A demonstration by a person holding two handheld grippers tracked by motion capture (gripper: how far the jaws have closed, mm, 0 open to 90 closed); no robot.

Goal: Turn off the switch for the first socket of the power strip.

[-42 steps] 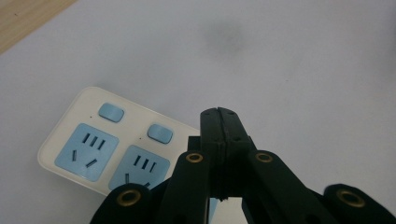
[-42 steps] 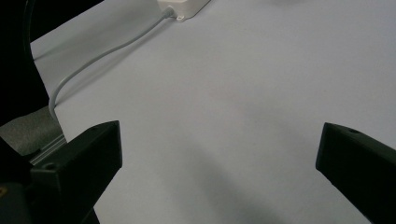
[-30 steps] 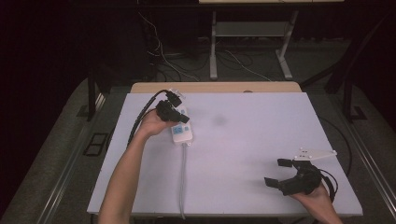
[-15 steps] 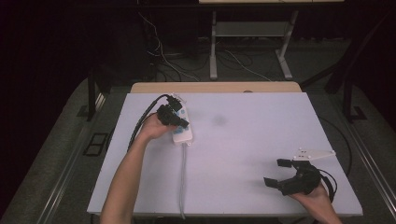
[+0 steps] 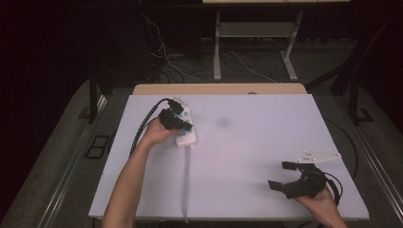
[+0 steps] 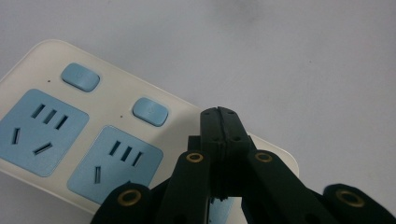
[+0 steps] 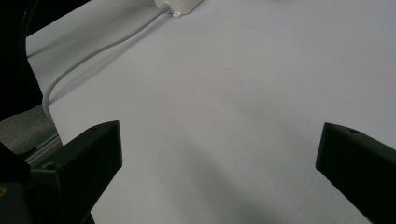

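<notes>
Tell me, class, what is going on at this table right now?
A person works at a white table with a gripper in each hand. The left gripper, jaws shut with nothing between them, is poised over a white power strip with blue sockets and switch buttons; whether the tips touch it cannot be told. The strip's cord runs toward the near edge. The right gripper rests open near the right corner, holding nothing.

We see white table under even light, faint grey smudge near its far middle. Tan board runs along its far edge. Beyond it, we note dark room, grey floor with loose cables, pale metal stand legs. Dark rails flank table left and right.
</notes>
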